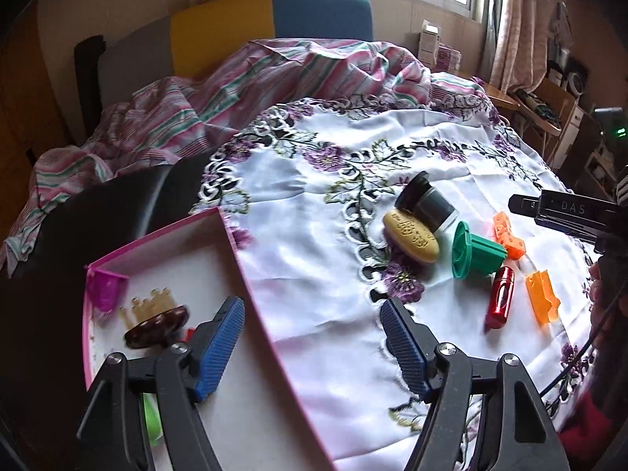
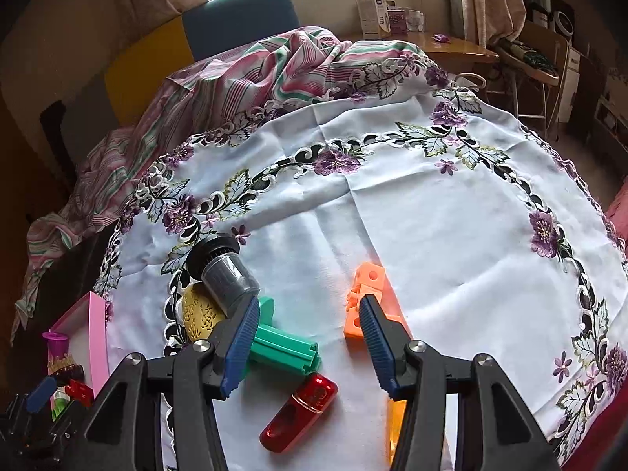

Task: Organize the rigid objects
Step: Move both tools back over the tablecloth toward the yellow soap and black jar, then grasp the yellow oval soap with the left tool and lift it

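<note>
My left gripper (image 1: 309,304) is open and straddles the right wall of the pink box (image 1: 251,274), one finger over the box and one over the cloth. In the box lie a purple cup (image 1: 103,288), a gold crown piece on a brown base (image 1: 155,318) and a green item (image 1: 151,420). On the cloth lie a black cylinder (image 1: 426,206), a yellow oval (image 1: 411,235), a green spool (image 1: 475,253), a red capsule (image 1: 499,300) and two orange pieces (image 1: 510,235). My right gripper (image 2: 309,301) hangs open over the green spool (image 2: 282,347) and an orange block (image 2: 367,290), gripping nothing.
The white embroidered tablecloth (image 2: 451,216) stretches bare to the far right. A striped pink sheet (image 1: 235,90) is bunched behind it. A wooden side table (image 2: 451,49) with cartons stands at the back right. A dark surface (image 1: 117,204) lies left of the box.
</note>
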### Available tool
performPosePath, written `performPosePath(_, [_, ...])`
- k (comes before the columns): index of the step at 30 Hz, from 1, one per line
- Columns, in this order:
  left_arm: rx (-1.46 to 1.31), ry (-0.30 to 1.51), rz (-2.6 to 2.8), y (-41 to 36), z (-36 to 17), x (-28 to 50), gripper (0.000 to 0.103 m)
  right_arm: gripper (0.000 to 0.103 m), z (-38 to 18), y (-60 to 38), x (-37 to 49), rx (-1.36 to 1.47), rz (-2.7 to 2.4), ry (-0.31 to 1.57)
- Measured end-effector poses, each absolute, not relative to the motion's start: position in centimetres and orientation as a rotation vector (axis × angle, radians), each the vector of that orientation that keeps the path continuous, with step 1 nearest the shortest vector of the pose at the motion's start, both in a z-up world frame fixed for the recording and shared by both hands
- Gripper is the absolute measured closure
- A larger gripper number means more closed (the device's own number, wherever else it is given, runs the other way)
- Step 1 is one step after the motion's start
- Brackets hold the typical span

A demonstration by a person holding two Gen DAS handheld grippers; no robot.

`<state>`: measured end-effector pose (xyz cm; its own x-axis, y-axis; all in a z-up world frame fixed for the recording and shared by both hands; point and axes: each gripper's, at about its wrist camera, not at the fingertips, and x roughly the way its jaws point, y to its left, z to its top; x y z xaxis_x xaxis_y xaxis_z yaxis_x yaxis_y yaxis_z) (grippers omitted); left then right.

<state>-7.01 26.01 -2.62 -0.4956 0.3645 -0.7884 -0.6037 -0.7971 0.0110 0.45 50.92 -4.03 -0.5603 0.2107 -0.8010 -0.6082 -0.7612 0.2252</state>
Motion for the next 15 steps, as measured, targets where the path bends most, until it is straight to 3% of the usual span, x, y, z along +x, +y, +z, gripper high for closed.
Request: performPosePath(15, [-1.269, 0.359, 2.112, 36.6, -6.5, -11.2, 0.03, 0.049, -4.2, 51.0, 0.2, -1.12, 2.322, 0.719])
